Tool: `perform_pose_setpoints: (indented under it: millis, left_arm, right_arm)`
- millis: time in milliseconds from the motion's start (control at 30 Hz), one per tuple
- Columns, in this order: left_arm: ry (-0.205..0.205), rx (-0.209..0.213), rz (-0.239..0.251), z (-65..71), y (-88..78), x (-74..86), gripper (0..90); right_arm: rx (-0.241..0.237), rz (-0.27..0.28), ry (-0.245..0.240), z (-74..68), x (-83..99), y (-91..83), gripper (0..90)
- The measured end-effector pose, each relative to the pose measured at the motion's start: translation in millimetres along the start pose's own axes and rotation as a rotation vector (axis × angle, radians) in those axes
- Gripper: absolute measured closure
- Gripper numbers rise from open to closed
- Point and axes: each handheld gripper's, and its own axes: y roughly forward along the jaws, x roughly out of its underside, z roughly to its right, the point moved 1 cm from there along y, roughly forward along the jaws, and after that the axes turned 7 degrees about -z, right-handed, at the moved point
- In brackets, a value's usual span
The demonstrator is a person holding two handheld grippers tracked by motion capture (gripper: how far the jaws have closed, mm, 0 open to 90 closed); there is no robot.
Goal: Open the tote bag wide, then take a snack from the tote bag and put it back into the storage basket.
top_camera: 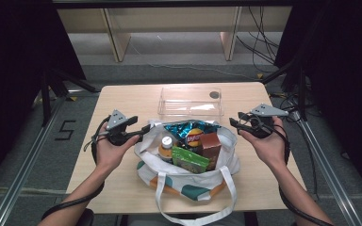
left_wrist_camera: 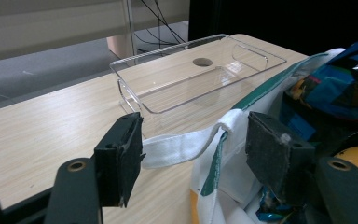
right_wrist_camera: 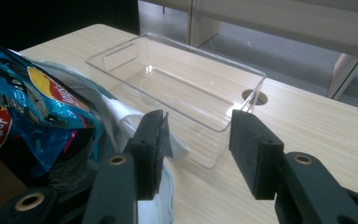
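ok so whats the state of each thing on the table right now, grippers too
tote bag: mouth open, full of groceries, lying on the table
bag handle: loose between the left gripper's jaws, not pinched
clear tray: empty, upright, behind the bag
chip bag: sealed, sticking out of the tote
bottle: capped, standing in the tote
left gripper: open
right gripper: open, holding nothing

Matt white cloth bag [top_camera: 188,176]; glossy foil chip packet [top_camera: 191,129]; clear, smooth plastic tray [top_camera: 190,104]; pale wood-grain table [top_camera: 127,101]; matt black pads [left_wrist_camera: 121,156].
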Motion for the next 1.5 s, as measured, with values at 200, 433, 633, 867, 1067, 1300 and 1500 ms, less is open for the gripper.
perform_pose_setpoints:
  millis: [200, 433, 633, 867, 1067, 1300, 1500]
  left_arm:
    - [-0.002, -0.002, 0.009, -3.5, 0.4, -0.5, 35.1]
    - [-0.002, -0.004, 0.002, -2.0, 0.8, -0.1, 35.0]
    - [0.002, -0.002, -0.008, -1.4, 2.1, -0.2, 34.4]
    - [-0.003, -0.001, -0.002, -2.5, 1.3, -2.4, 33.9]
    - [-0.010, 0.009, -0.006, -1.3, 1.9, 0.0, 34.0]
    - [-0.010, -0.004, 0.004, -0.7, -0.2, -3.3, 33.7]
    - [-0.009, -0.005, 0.010, -2.0, -1.8, -4.2, 33.0]
  right_arm:
    - [0.003, -0.005, -0.019, 0.5, 2.1, 0.2, 55.4]
    - [-0.001, 0.017, 0.010, -2.2, -2.4, -2.4, 55.4]
    - [-0.012, 0.018, -0.005, -1.8, -3.6, -3.4, 54.9]
    - [-0.062, 0.078, -0.003, -4.3, -10.8, -11.5, 52.8]
    - [-0.109, 0.105, 0.012, -11.5, -18.7, -14.0, 52.1]
    - [-0.196, 0.114, -0.007, -25.9, -24.4, -16.4, 51.8]
    - [-0.258, 0.113, -0.033, -36.9, -27.2, -14.6, 51.2]
